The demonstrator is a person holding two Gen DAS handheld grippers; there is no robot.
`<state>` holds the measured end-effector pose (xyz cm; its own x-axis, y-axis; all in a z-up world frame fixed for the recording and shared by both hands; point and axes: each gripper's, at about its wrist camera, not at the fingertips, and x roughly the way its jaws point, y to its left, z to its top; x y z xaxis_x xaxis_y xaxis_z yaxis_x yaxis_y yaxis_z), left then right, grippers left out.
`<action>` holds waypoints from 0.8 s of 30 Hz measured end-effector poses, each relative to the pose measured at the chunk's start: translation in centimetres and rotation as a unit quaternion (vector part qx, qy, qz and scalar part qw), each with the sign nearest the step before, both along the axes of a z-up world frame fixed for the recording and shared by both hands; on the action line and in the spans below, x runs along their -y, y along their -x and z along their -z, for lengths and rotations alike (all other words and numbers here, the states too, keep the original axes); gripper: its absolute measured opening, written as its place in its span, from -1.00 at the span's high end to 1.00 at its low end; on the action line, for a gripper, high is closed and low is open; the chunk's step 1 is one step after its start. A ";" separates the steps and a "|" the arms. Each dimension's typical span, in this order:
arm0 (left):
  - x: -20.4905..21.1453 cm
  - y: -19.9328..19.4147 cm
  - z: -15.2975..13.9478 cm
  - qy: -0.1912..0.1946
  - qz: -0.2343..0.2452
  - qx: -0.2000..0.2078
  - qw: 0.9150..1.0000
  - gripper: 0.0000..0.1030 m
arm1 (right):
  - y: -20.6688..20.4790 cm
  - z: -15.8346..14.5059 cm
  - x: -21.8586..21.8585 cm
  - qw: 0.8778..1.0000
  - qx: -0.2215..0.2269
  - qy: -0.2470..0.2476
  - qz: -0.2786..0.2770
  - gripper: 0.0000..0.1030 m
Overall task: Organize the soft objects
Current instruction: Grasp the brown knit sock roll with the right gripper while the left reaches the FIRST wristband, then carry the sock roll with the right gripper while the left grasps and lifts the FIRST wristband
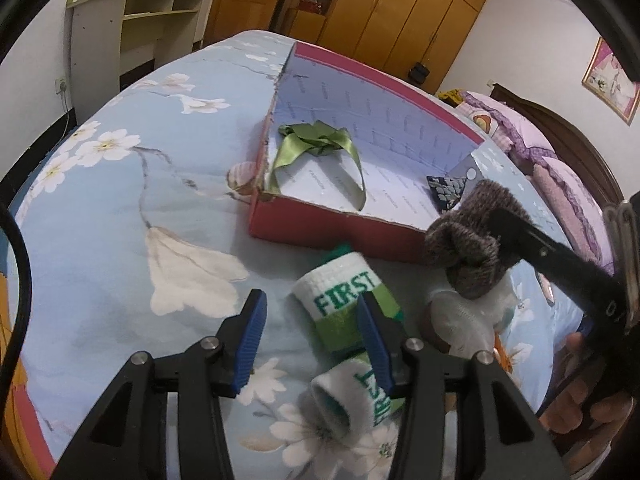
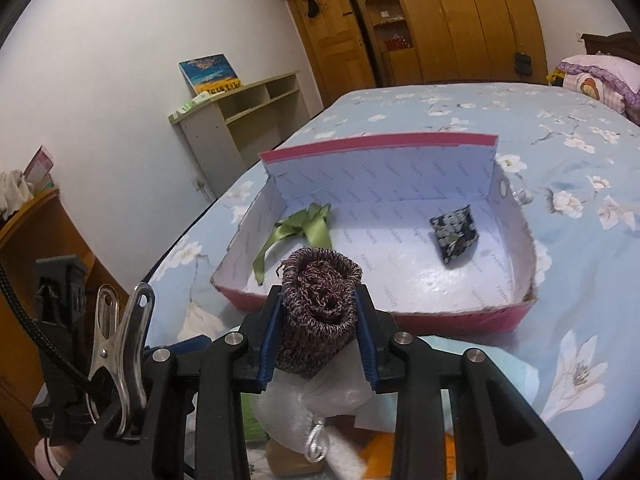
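Background's a regular bedroom: bed (image 2: 460,104) with a blue flowered sheet is the anchor. Past its far end there's a big wooden wardrobe (image 2: 448,16) along the wall. Off the bed's left side sits a pale open shelf unit (image 2: 240,116), with a blue-and-yellow painting (image 2: 208,73) leaning on top. At the headboard end, pink ruffled pillows (image 1: 560,176), and a framed picture (image 1: 612,80) on the wall above them.

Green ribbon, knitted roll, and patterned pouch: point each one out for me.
green ribbon (image 2: 316,222): right wrist view, on its knot.
knitted roll (image 2: 320,304): right wrist view, rolled end.
patterned pouch (image 2: 456,236): right wrist view, top face.
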<state>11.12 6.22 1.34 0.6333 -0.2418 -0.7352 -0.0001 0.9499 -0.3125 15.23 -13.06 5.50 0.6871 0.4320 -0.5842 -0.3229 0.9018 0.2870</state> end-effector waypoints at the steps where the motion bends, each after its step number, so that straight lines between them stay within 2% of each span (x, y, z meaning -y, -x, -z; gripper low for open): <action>1: 0.1 -0.2 0.0 0.001 0.000 0.000 1.000 0.04 | 0.0 -0.1 0.2 1.000 0.002 -0.001 0.001 0.33; 6: 1.0 -1.0 0.1 0.005 0.007 -0.003 1.000 0.04 | 0.2 -0.6 1.1 1.000 0.013 -0.009 0.007 0.33; 14: 2.8 -1.8 0.9 -0.008 0.026 -0.009 1.000 0.03 | 0.7 -1.7 2.3 0.999 0.029 -0.028 0.010 0.33; 24: 3.4 -1.4 1.1 -0.007 0.034 -0.008 0.999 0.07 | 1.3 -3.1 3.0 0.998 0.049 -0.030 0.017 0.33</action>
